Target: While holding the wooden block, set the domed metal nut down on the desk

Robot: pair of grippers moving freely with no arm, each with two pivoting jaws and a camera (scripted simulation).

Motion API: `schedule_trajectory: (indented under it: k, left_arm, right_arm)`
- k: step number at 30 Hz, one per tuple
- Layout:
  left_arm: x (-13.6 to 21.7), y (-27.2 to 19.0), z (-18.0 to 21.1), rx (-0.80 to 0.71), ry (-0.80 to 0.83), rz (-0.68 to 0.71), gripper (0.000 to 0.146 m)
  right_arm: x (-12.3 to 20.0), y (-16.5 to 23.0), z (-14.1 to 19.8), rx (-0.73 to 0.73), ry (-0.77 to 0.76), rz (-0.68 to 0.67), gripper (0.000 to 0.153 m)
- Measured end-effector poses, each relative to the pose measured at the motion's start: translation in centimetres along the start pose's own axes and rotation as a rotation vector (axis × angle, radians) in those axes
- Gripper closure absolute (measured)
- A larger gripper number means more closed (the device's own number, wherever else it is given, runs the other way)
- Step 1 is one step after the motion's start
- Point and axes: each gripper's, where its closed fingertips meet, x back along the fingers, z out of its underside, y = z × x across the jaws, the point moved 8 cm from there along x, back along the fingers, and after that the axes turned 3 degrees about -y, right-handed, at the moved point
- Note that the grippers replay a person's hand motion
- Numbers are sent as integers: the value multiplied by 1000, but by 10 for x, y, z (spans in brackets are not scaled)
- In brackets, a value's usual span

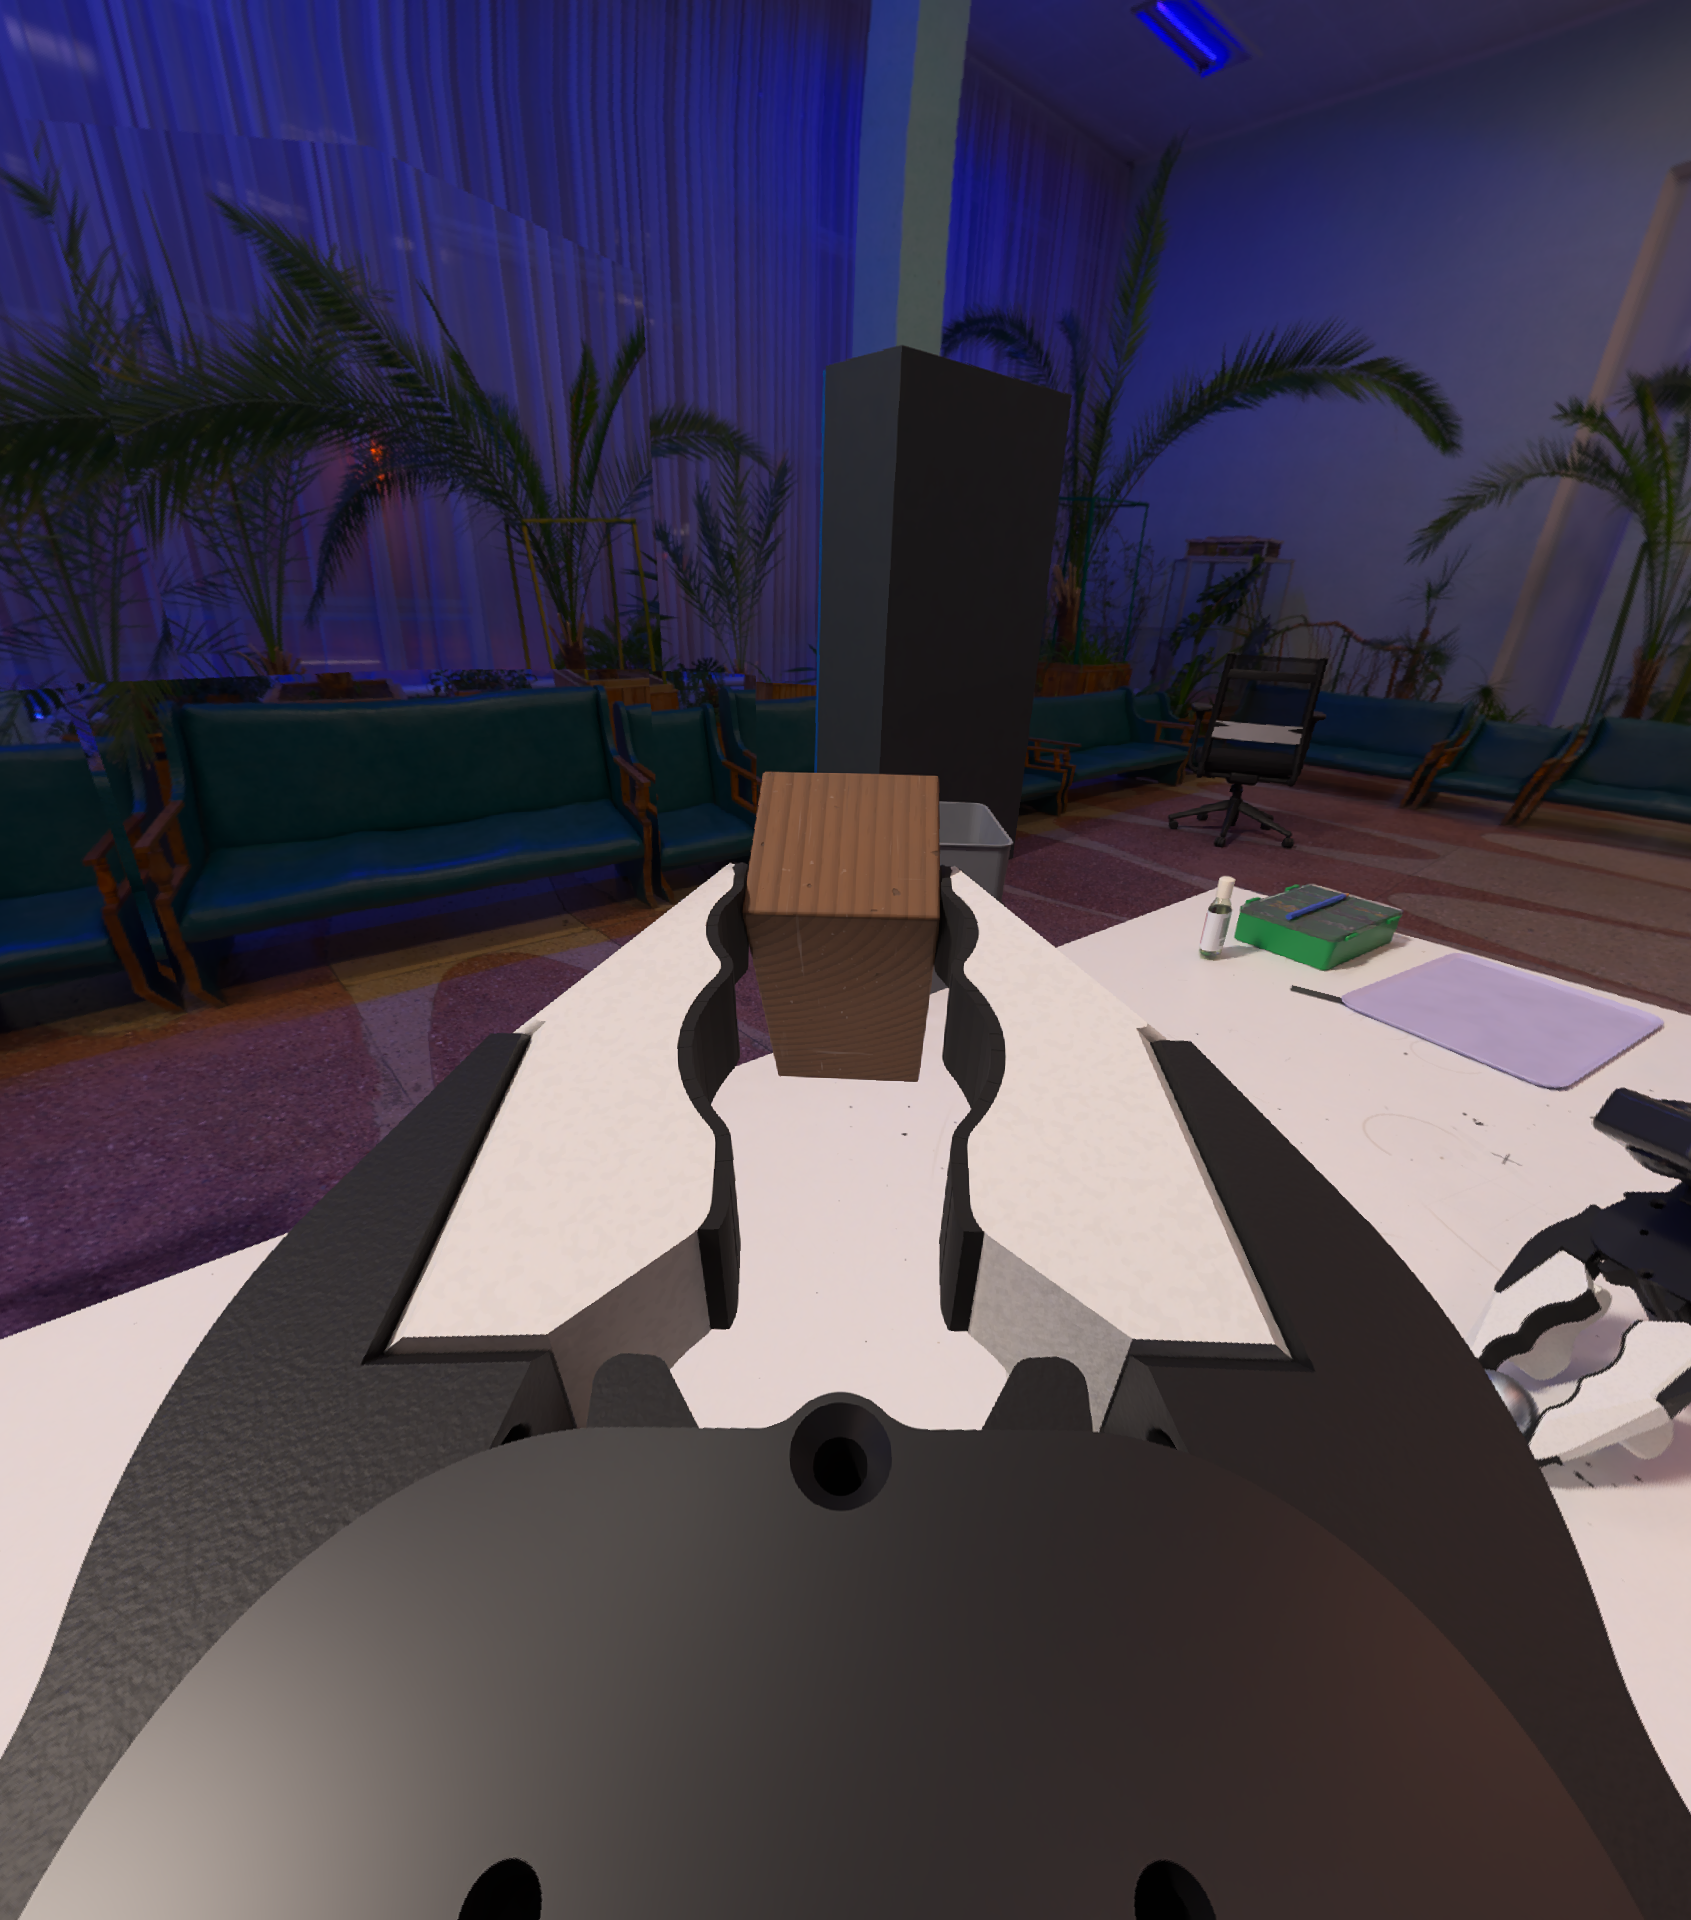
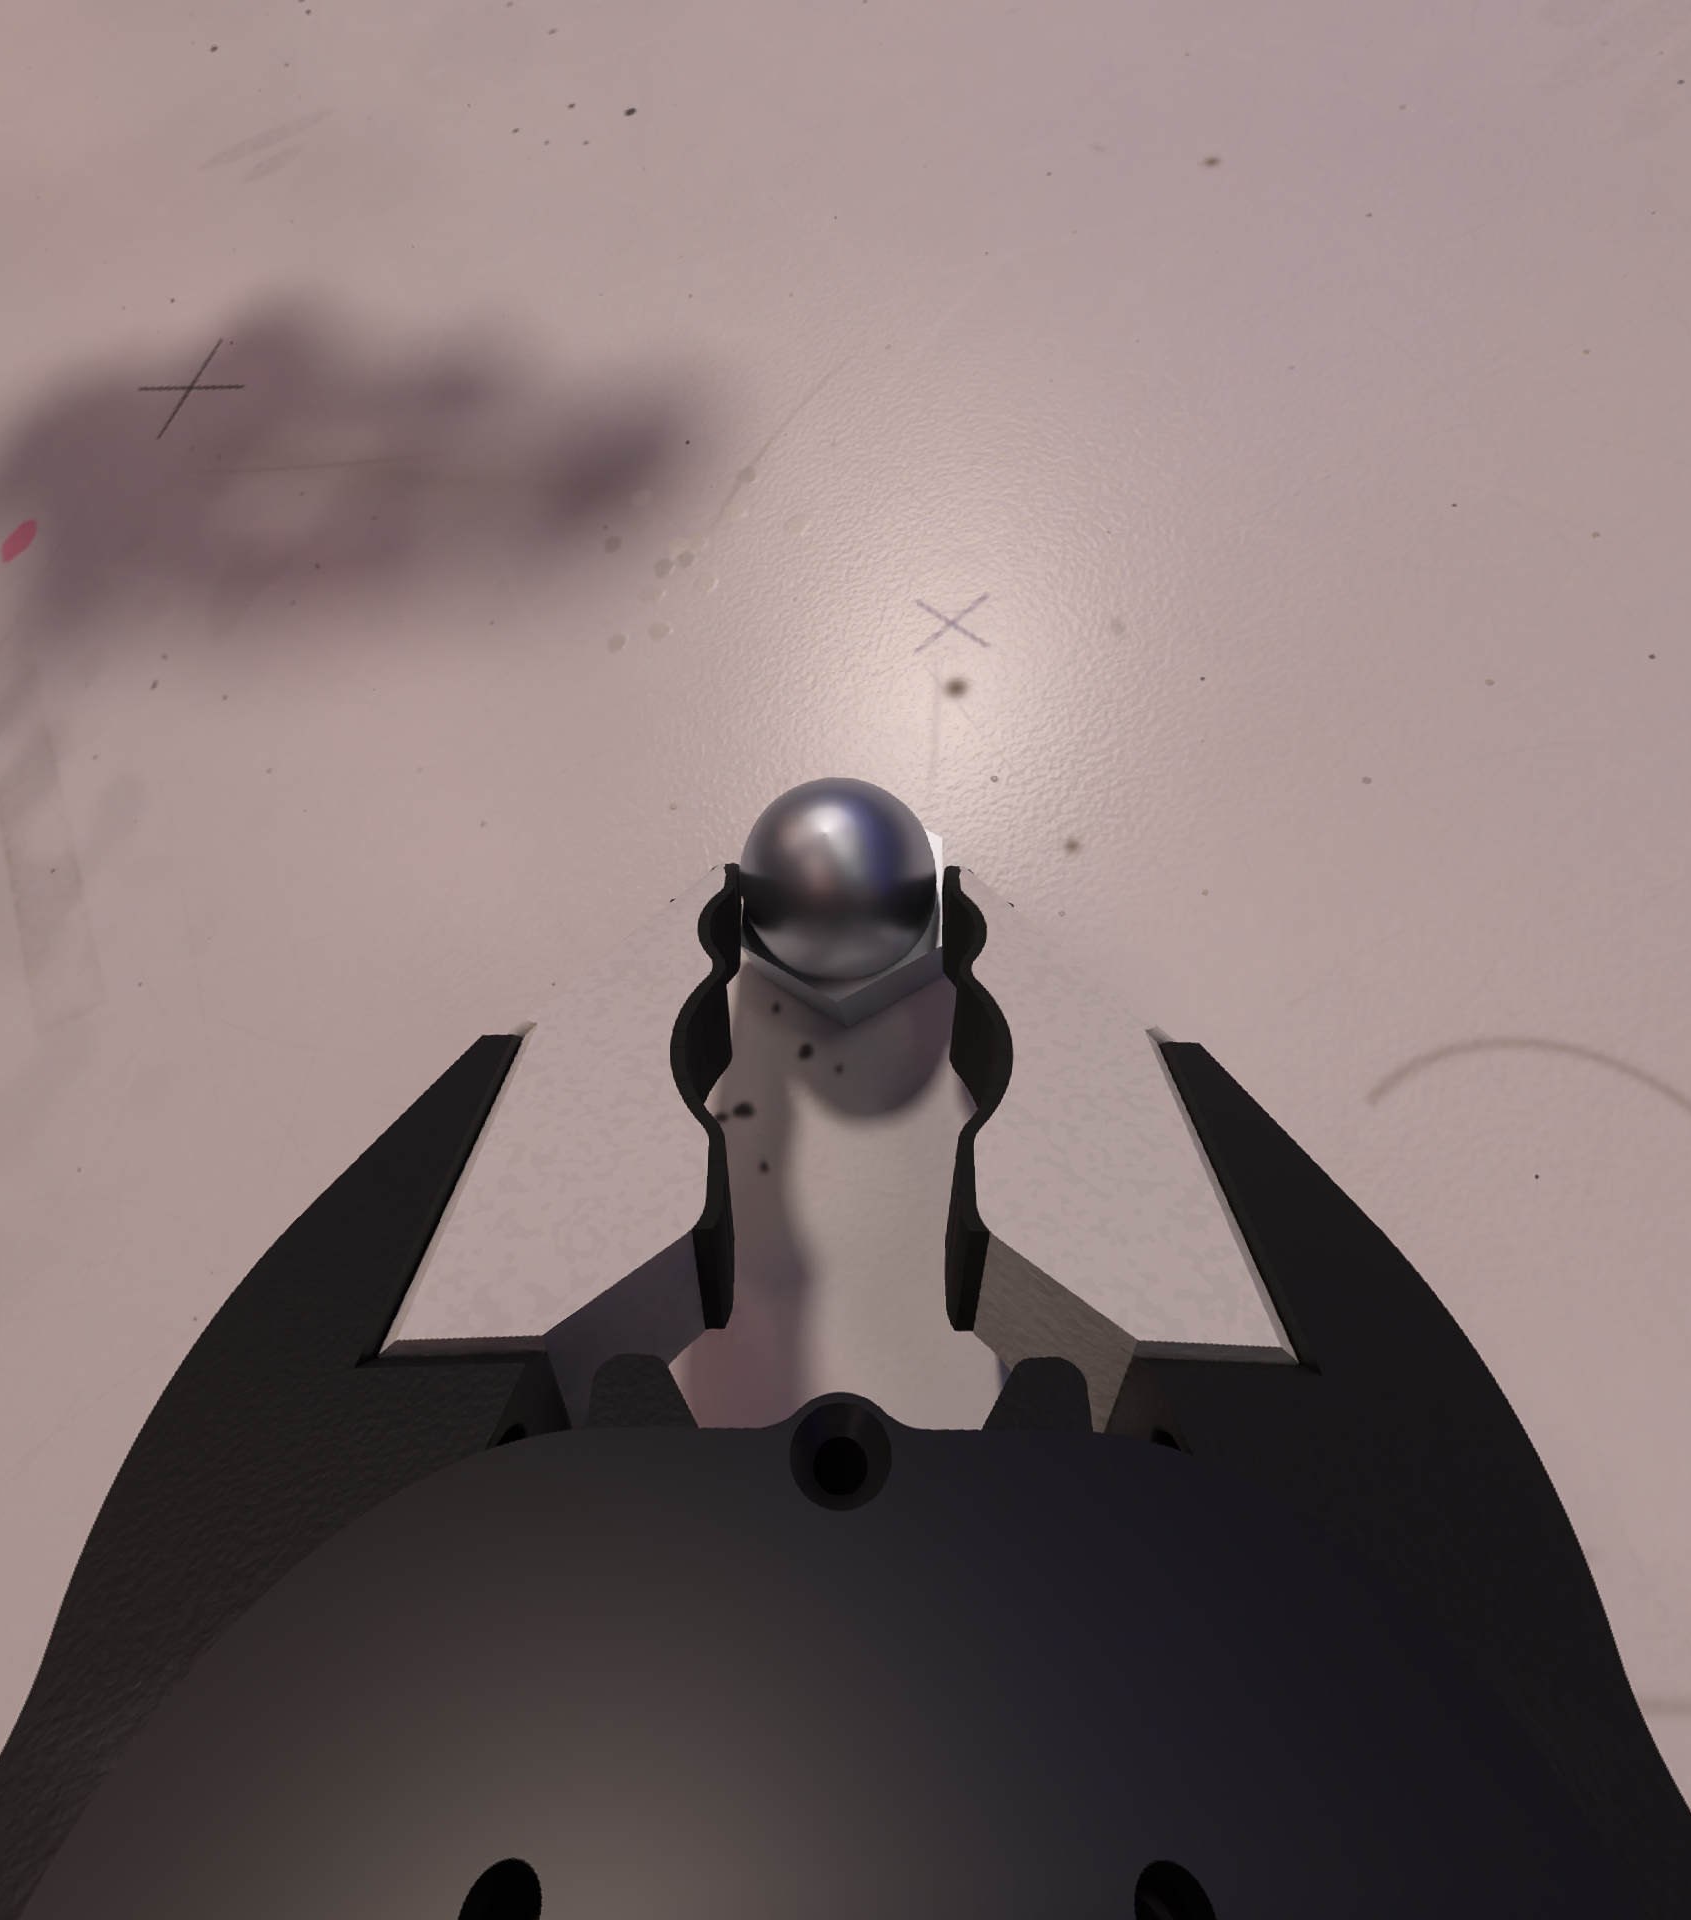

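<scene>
White, speckled desk (image 2: 1340, 416) under nut-holding right tongs (image 2: 841, 914); palms (image 1: 145, 436) behind.

Matte black, textured left gripper (image 1: 843, 914) with broad rounded housing. Central recessed screw hole at housing front; two round holes near lower edge. White, finely speckled tapered finger (image 1: 550, 1174) panels edged by wavy black inner pads. Identical black-and-white right gripper (image 2: 841, 914): same scalloped pads, same screw hole, same angular black side struts.
</scene>
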Motion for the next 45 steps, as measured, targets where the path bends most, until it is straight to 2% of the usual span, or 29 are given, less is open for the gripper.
schedule_trajectory:
  k: [8, 11, 16, 21, 25, 27, 36, 45]
  left_arm:
    - [-5, -4, 2, -16, 29, -3, 111]
    - [-8, -7, 3, -24, 35, -4, 111]
    - [-13, -17, 3, -61, 56, -4, 111]
    - [-22, -22, 7, -95, 101, -39, 111]
    - [-29, -24, 11, -122, 141, -67, 111]
    - [-32, -26, 13, -137, 159, -74, 111]
    - [-42, -29, 19, -186, 202, -131, 111]
    - [-27, -17, 11, -133, 144, -128, 111]
  right_arm:
    - [-1, 1, 0, 14, 4, -8, 114]
    - [-1, 2, 0, 24, -1, -20, 100]
    - [13, -6, -3, 34, -118, -59, 93]
    - [37, -29, -2, 94, -246, 113, 78]
    - [52, -48, 3, 175, -246, 283, 67]
    - [55, -51, 5, 182, -250, 292, 64]
    - [52, -45, 6, 198, -220, 243, 65]
    - [52, -52, 2, 164, -248, 293, 67]
